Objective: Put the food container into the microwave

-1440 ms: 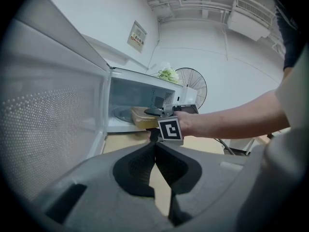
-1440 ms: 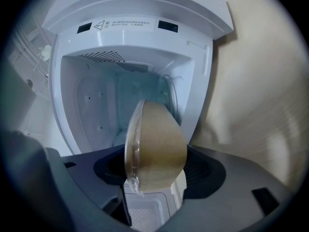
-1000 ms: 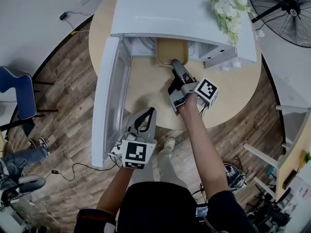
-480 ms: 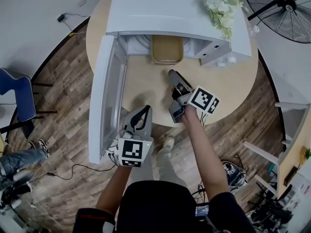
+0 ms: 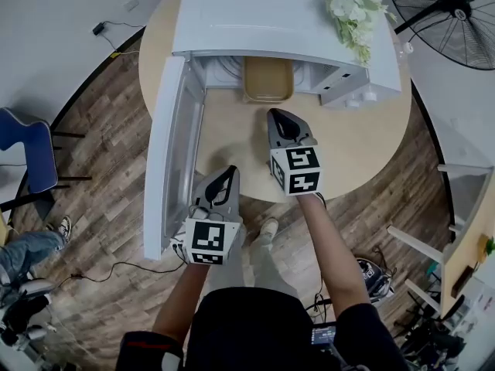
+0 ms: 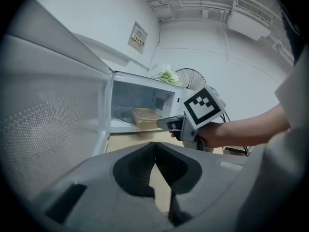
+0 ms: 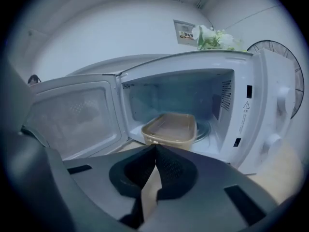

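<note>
From overhead, my right gripper pulled back from the food container since a second ago, container inside the open microwave, left gripper beside its door, left gripper view, jaws meeting on nothing, right gripper view, jaws likewise closed, empty.

Unblocked microwave mouth, open door flanking left, food container inside

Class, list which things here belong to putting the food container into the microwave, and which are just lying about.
Job: food container, microwave, microwave door, left gripper, right gripper.
Lying about: flowers, fan, blue chair.
</note>
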Tool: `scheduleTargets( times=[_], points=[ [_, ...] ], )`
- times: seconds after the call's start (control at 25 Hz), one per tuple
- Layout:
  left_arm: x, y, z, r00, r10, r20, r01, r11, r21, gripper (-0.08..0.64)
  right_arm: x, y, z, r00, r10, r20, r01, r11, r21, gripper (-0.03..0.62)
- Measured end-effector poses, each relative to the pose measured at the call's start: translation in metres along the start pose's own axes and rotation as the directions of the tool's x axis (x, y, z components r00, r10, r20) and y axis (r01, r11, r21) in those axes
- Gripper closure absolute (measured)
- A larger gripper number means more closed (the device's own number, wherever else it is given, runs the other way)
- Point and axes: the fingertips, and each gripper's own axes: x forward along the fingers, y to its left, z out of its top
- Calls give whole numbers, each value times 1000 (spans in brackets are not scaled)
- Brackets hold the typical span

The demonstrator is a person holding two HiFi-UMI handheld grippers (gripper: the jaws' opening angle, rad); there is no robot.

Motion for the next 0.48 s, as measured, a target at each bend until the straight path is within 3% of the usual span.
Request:
scheduleTargets(
  times=[0.48],
  points=[
    [4,-2,-7,1000,-15,-19,15,1000,4,543,28,-11,8,999,-24,-22,23,998,-51,581]
  ],
)
